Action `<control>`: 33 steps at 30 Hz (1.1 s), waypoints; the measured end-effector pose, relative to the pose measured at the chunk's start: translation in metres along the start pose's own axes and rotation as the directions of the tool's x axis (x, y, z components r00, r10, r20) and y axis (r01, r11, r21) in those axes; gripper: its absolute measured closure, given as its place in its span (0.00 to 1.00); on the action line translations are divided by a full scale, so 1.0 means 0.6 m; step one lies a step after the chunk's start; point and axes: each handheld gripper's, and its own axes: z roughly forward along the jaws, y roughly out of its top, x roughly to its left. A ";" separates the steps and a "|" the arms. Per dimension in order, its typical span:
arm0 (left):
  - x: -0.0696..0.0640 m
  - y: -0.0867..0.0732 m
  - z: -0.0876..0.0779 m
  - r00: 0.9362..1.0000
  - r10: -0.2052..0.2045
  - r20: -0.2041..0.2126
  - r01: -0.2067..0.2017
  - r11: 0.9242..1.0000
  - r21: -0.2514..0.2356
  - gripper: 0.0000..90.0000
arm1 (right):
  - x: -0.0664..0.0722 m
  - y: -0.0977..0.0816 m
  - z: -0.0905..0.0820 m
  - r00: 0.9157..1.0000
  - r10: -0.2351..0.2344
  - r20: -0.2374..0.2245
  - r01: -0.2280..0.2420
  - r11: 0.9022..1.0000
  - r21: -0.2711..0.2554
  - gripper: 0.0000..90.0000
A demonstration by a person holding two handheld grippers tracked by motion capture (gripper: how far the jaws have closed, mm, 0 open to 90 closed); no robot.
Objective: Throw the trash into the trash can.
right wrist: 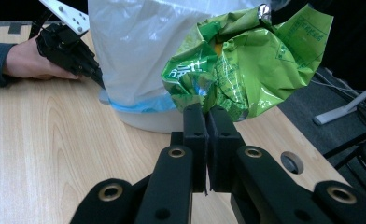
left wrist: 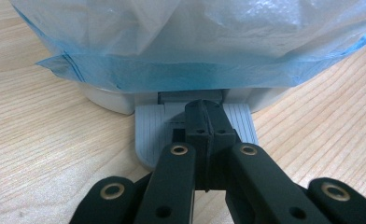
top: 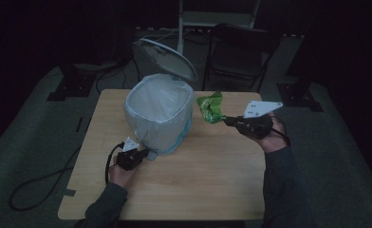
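A white pedal bin (top: 160, 116) lined with a translucent blue-white bag (left wrist: 195, 42) stands on the wooden table, its lid (top: 165, 58) tipped up and back. My left gripper (top: 144, 155) is shut, its tips pressing down on the bin's grey foot pedal (left wrist: 148, 128) at the near base. My right gripper (top: 227, 120) is shut on a crumpled green snack wrapper (top: 210, 107), held in the air just right of the bin's rim. In the right gripper view the wrapper (right wrist: 246, 60) bulges above the closed jaws, with the bag (right wrist: 139, 46) behind it.
The wooden table (top: 212, 175) has bare surface in front and to the right of the bin. A dark folding chair (top: 238, 54) stands behind the table. A cable (top: 37, 185) trails off the table's left edge to the floor.
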 end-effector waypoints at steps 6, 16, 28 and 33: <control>0.000 0.000 0.000 1.000 0.000 0.000 0.000 1.000 0.001 1.00 | -0.003 0.018 -0.010 1.000 -0.021 0.012 0.021 1.000 -0.003 0.97; 0.000 0.000 0.000 1.000 0.000 0.000 0.000 1.000 0.001 1.00 | -0.003 0.046 -0.019 0.999 -0.054 -0.003 0.053 0.998 -0.021 0.97; 0.000 0.000 0.000 1.000 0.000 0.000 0.000 1.000 0.000 1.00 | -0.005 0.089 -0.006 0.995 -0.100 -0.022 0.099 0.995 -0.034 0.97; 0.000 0.000 0.000 1.000 0.000 -0.001 0.000 1.000 0.000 1.00 | -0.006 0.101 0.003 0.993 -0.114 -0.031 0.113 0.993 -0.032 0.97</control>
